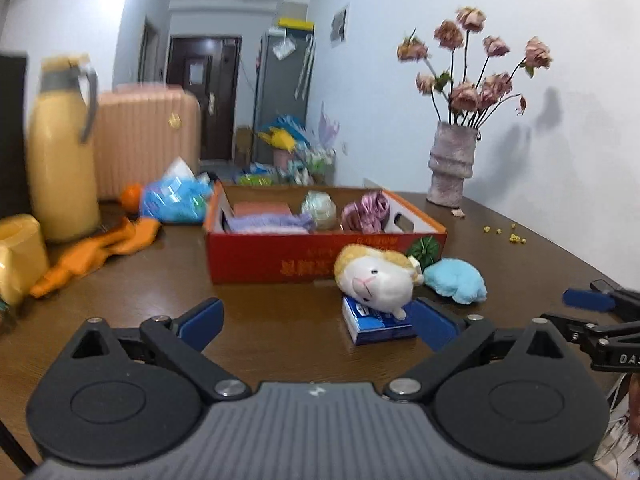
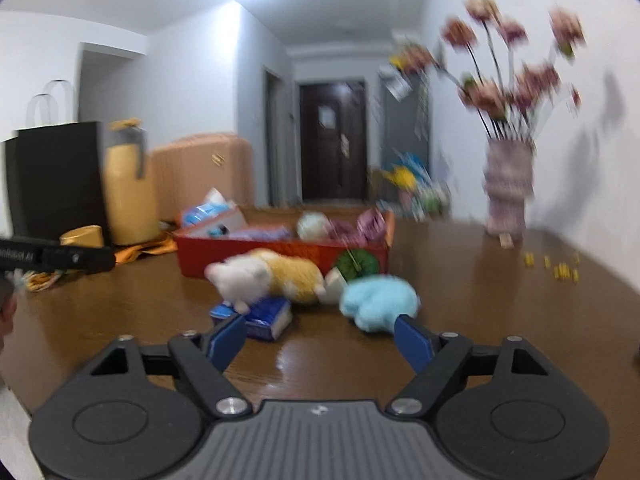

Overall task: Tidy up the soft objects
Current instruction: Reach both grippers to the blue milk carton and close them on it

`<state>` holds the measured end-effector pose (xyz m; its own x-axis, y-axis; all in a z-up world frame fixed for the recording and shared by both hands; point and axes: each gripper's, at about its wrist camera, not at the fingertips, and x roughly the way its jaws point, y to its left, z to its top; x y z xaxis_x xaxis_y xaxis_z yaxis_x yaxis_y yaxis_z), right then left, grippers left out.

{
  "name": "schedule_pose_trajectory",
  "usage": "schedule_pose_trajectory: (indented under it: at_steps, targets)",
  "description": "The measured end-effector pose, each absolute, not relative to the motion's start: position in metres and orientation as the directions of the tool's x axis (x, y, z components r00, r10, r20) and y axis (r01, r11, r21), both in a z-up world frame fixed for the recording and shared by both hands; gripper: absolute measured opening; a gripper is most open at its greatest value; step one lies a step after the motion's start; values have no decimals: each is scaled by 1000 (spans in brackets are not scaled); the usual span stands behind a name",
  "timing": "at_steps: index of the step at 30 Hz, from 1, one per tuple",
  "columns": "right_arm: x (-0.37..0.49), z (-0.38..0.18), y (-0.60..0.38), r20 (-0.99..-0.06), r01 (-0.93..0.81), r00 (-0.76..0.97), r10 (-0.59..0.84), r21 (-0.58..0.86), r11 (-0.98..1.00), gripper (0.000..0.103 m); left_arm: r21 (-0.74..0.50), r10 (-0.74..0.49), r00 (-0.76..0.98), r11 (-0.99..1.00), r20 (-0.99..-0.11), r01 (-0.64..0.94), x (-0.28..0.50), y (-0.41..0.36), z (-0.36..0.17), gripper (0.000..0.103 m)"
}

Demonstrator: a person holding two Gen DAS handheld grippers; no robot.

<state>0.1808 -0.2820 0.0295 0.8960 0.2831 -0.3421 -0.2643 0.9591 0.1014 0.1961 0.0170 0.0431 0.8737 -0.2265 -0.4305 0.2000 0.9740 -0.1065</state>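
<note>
Both grippers' jaws stand released and empty; the hamster plush (image 1: pixel 376 276) half-hides a blue packet (image 1: pixel 378 326).

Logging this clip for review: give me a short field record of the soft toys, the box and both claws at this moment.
surface: brown wooden table
container: red cardboard box, already holding soft items
loose toys: yellow-and-white plush resting on a blue packet; light blue plush beside it, on the table
left claw: open, empty
right claw: open, empty, nearest the light blue plush
status: both loose toys still outside the box
</note>
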Motion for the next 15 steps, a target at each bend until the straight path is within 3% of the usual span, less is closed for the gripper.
schedule_pose_trajectory:
  at_steps: [2, 5, 9, 14, 15]
  targets:
    - [198, 24, -284, -379, -257, 873, 306, 175, 951, 70, -140, -237, 831, 971, -503, 192, 221, 14, 30, 81]
    - [227, 14, -282, -430, -238, 835, 343, 280, 930, 63, -202, -266, 754, 963, -601, 179, 263, 8, 12, 73]
    - [263, 6, -264, -464, -242, 802, 376, 323, 915, 50, -274, -332, 697, 941, -635, 198, 301, 5, -2, 64]
    - [311, 0, -237, -485, -268, 760, 432, 373, 888, 37, -380, -411, 649, 904, -640, 198, 328, 5, -13, 41]
    - [318, -3, -233, -494, -267, 752, 436, 376, 887, 31, -405, -431, 643, 892, -633, 199, 330, 6, -14, 37]
